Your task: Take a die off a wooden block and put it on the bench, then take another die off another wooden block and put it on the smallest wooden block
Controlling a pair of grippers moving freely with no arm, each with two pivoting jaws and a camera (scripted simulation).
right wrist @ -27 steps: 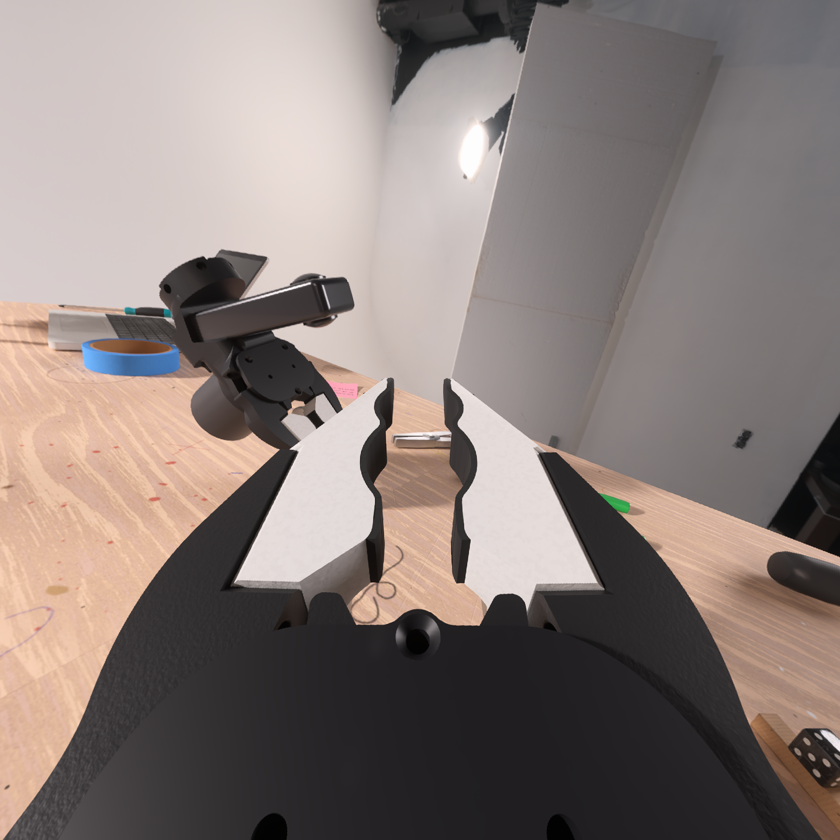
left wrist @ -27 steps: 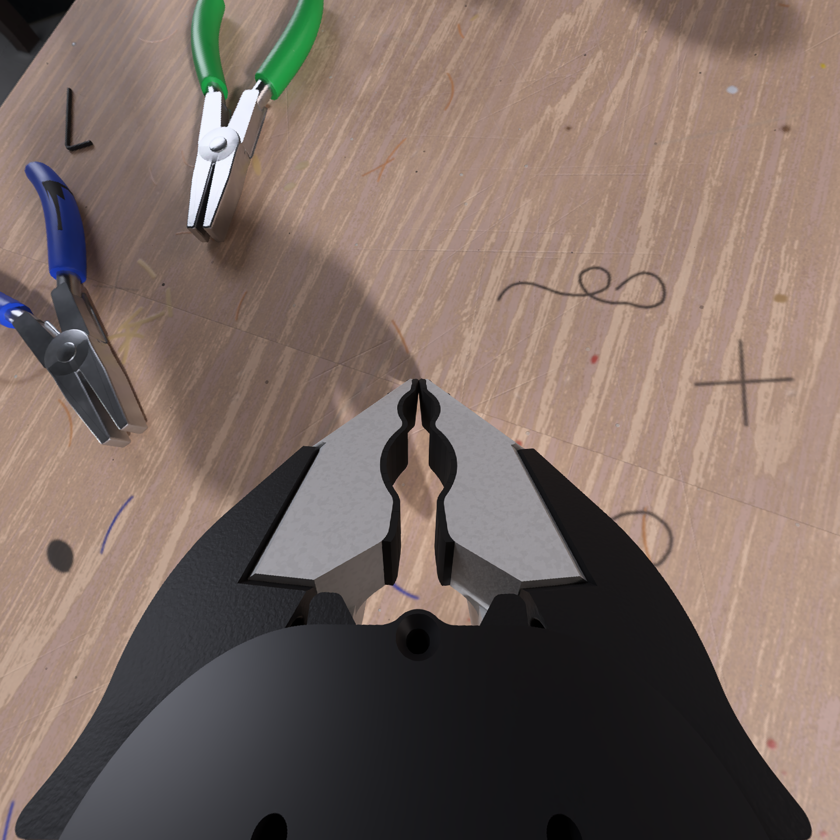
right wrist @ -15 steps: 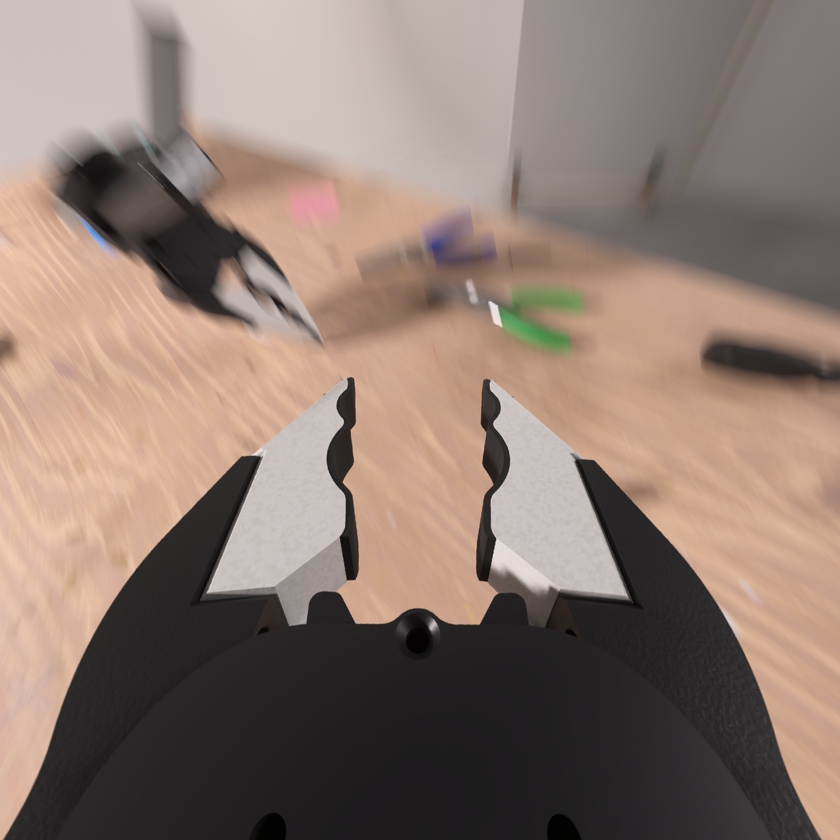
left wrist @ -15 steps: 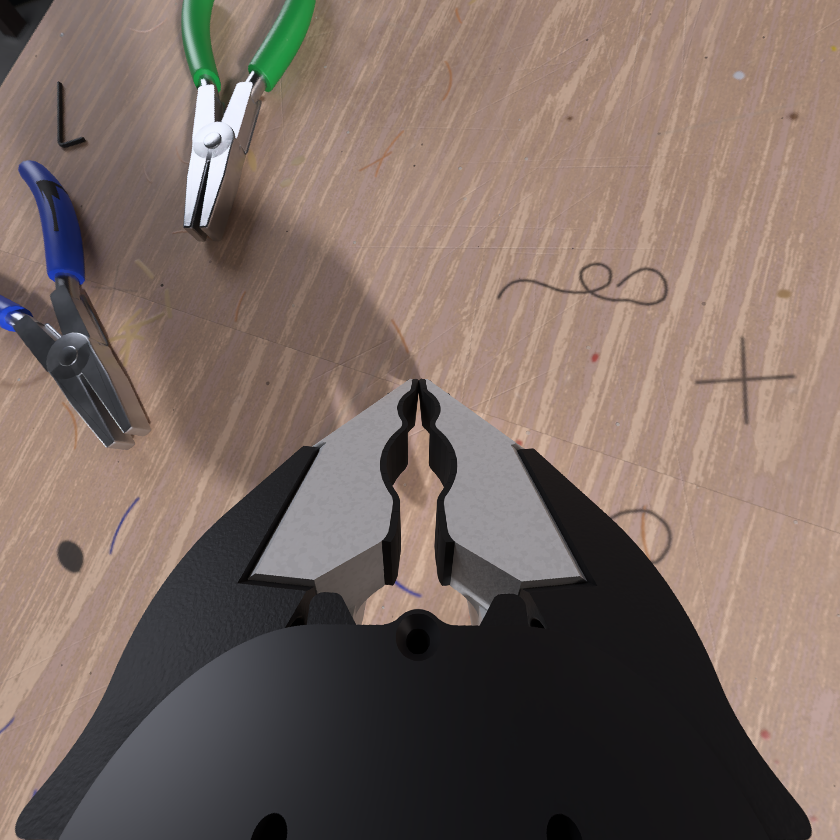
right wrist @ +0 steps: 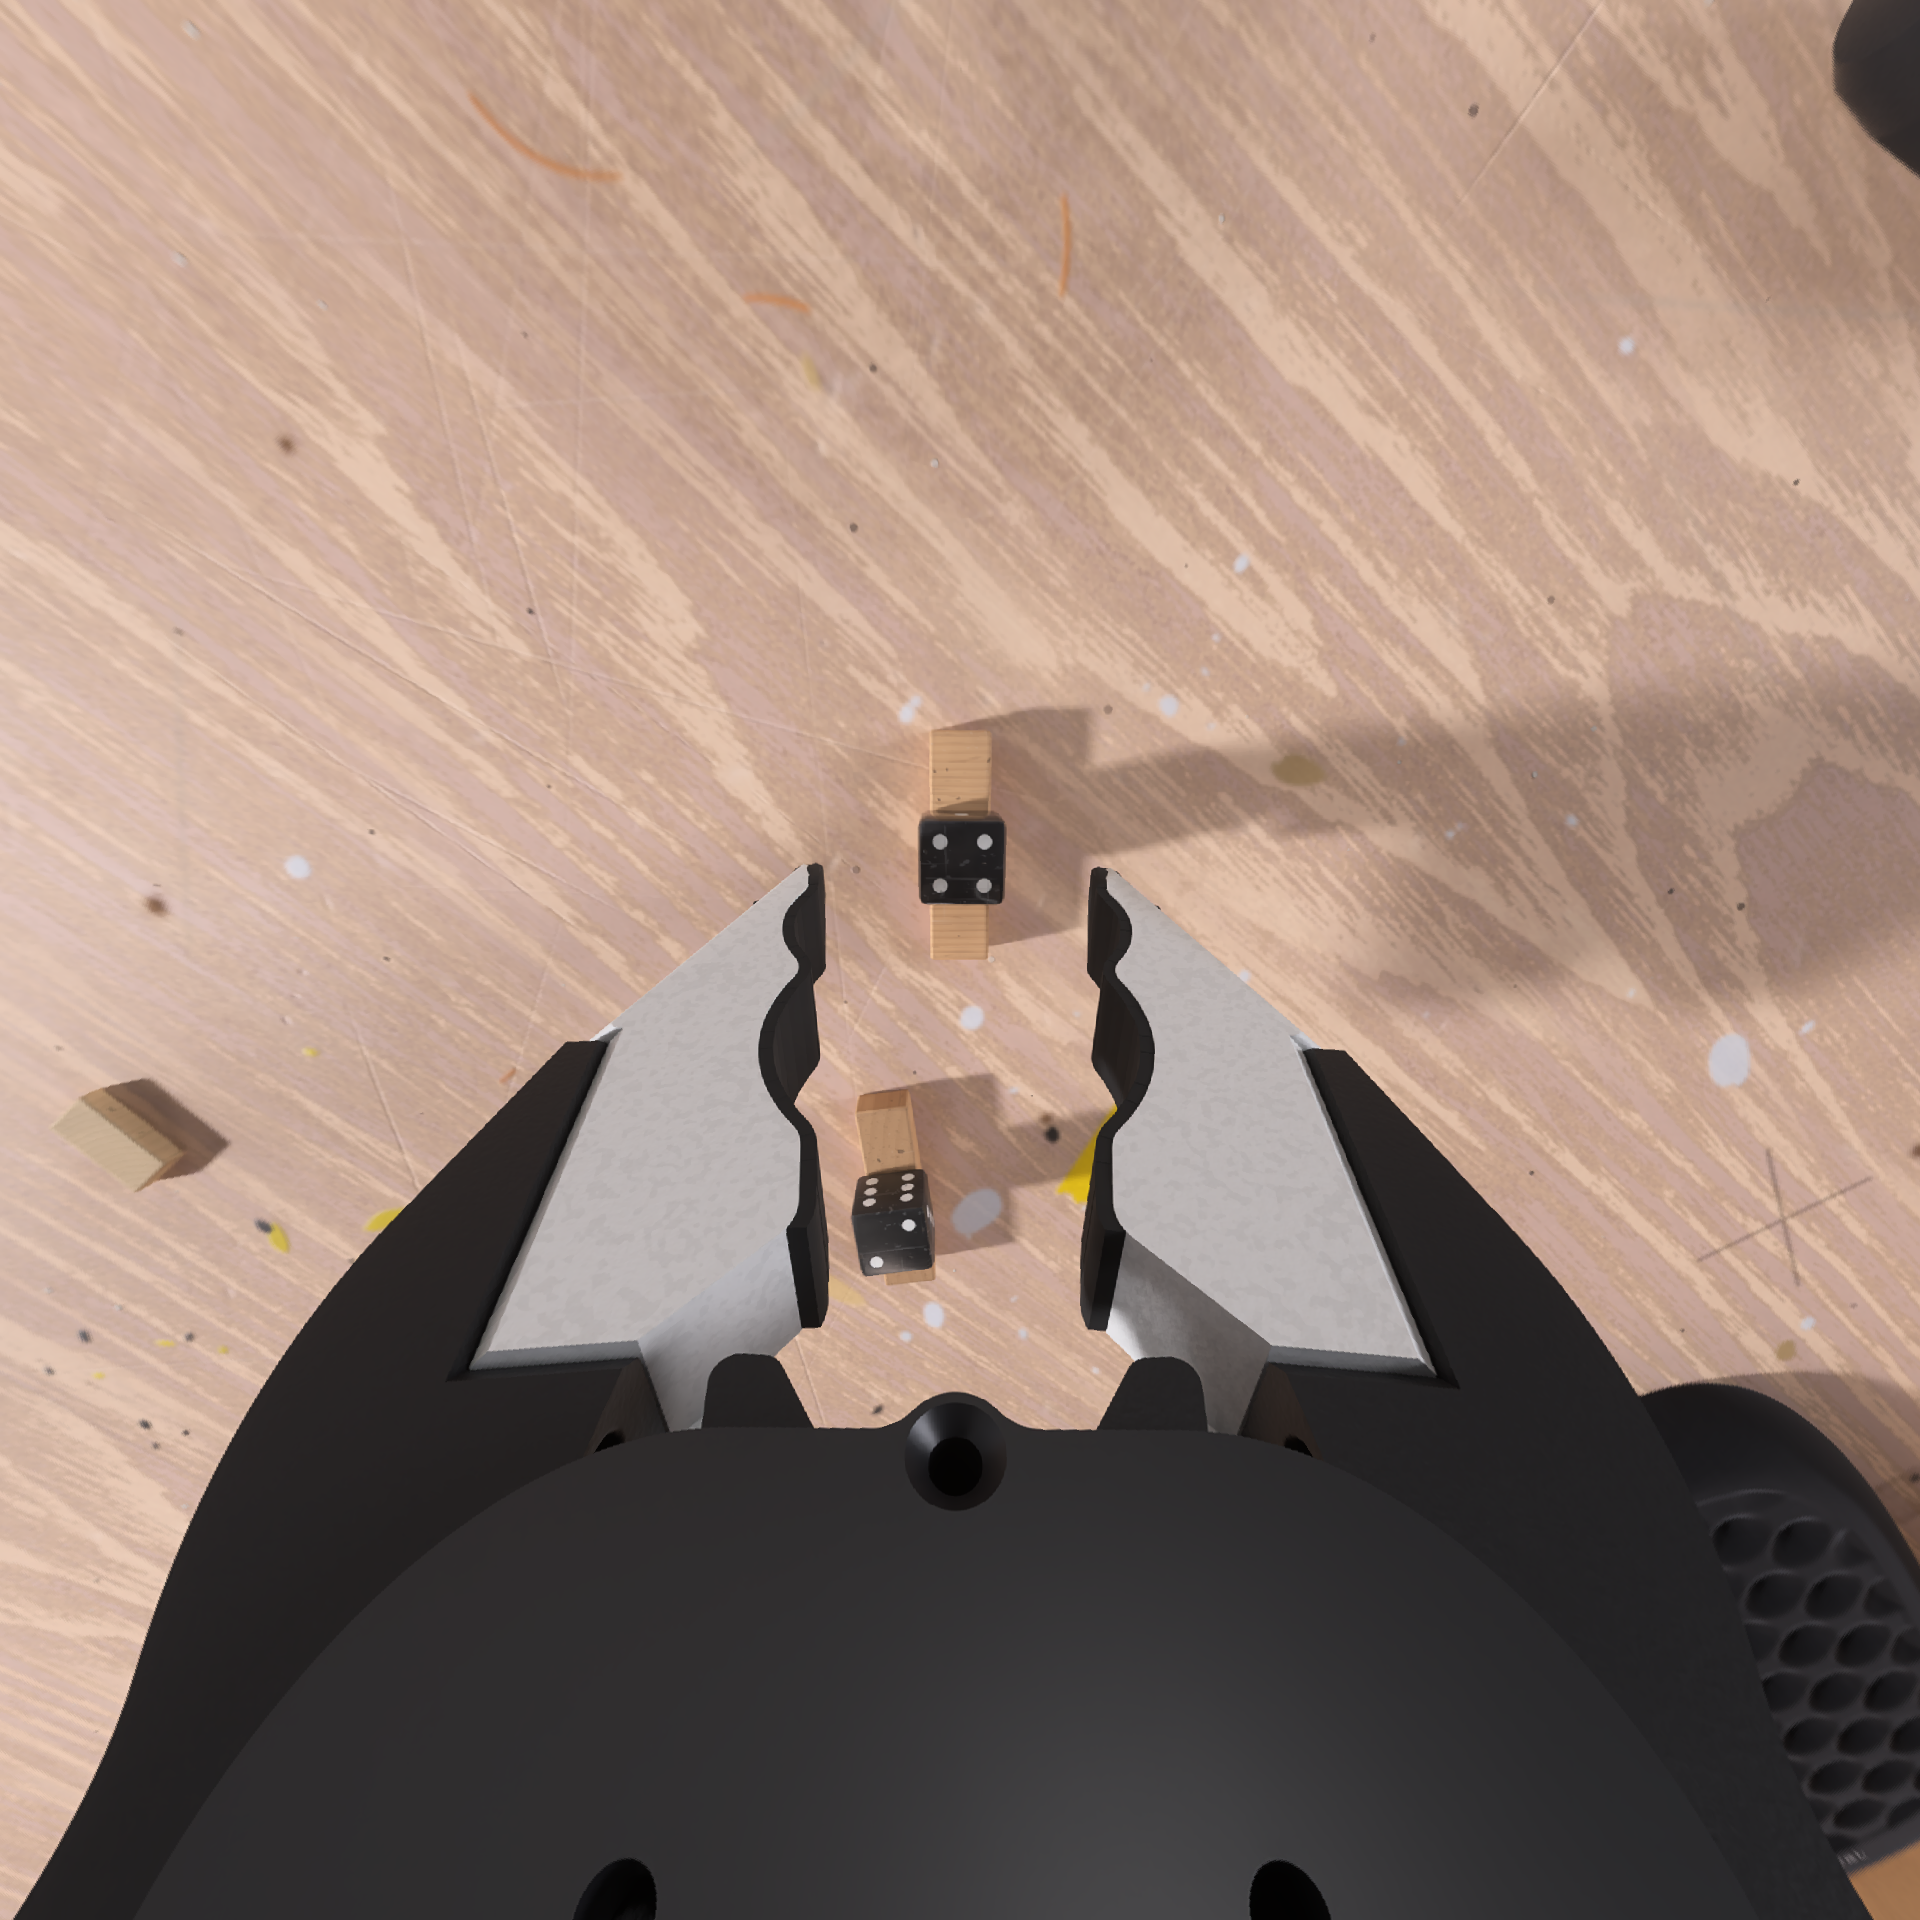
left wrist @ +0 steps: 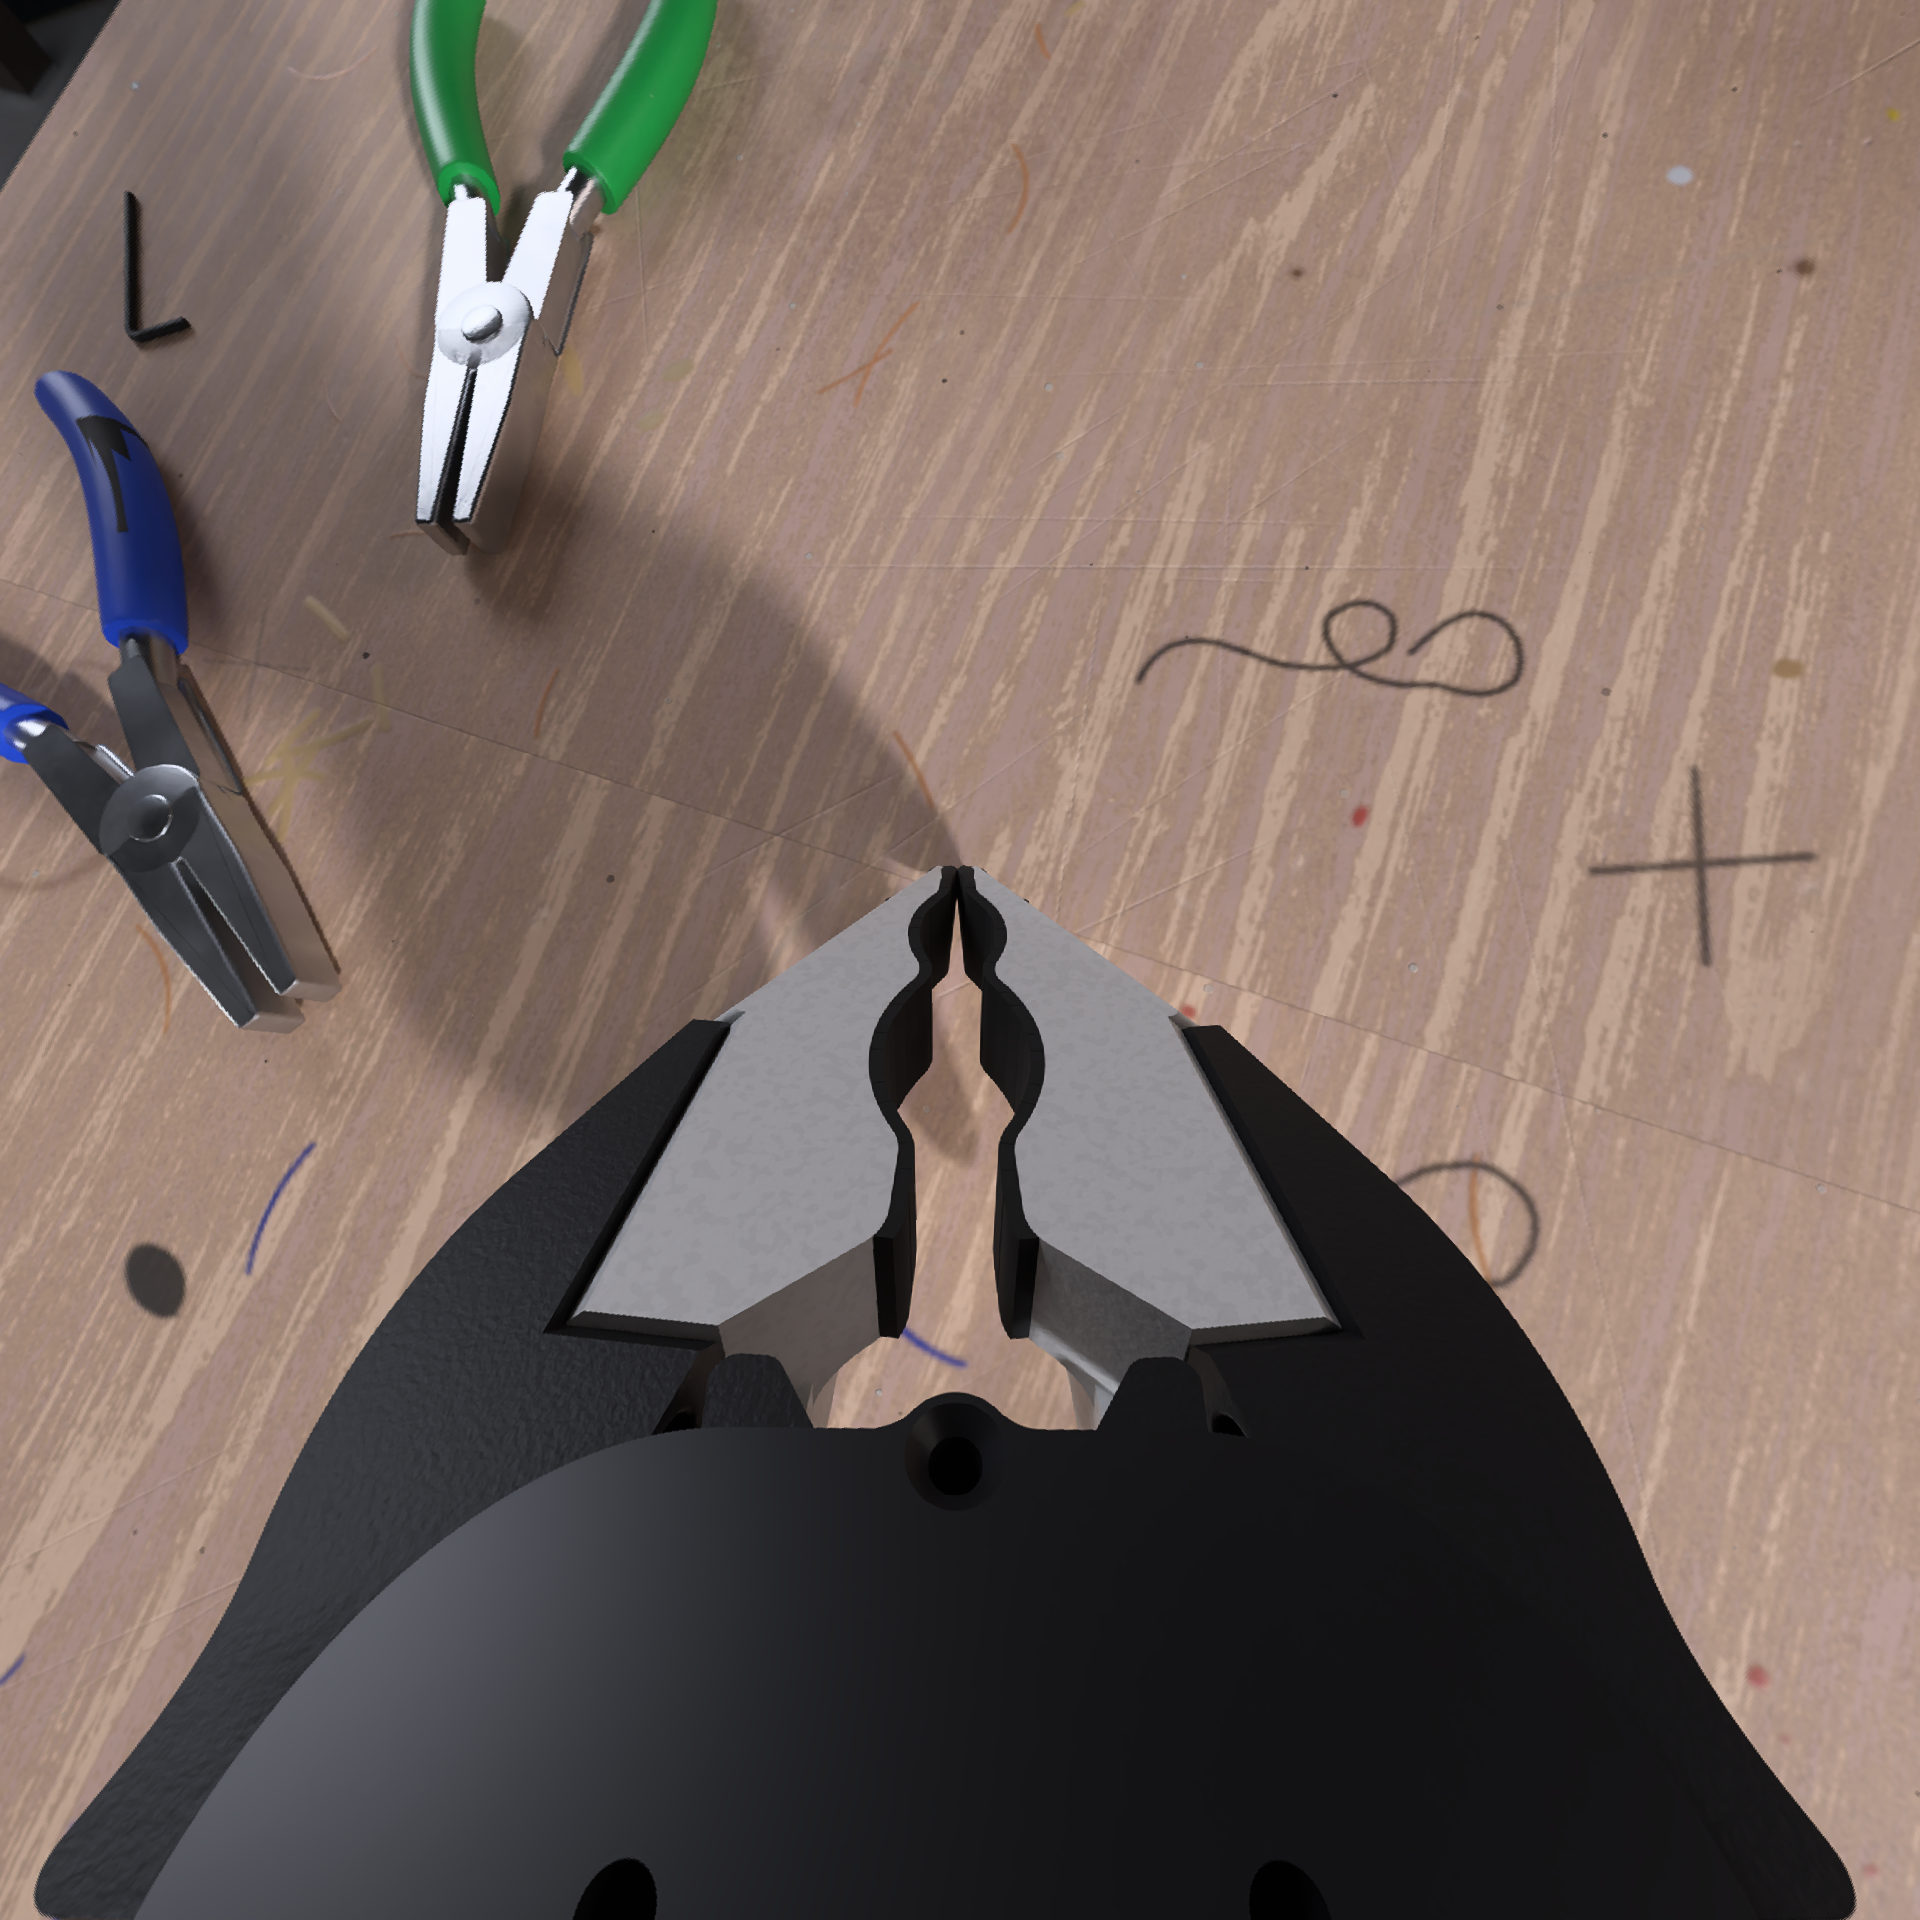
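Left wrist view, L to R: a black hex key is seen at upper left, w/ blue-handled pliers below it at the left edge and green-handled pliers at top, just right of the key. All are laid flat on the bench, apart from each other. The left gripper is shown at centre, tips pressed together w/ nothing between; it is pointed down at bare wood. Pen scribbles and a cross mark are seen at right.

Right wrist view, L to R: the smallest wooden block is found at mid-left, alone on the bench, well apart from the rest. The right gripper is spread wide, nothing held. Framed between its fingers, lower centre, a black die is perched on an upright wooden block. Just beyond the tips, centre frame, a second die is seated on a taller block. A black perforated object is seen at lower right; what it is can't be told.
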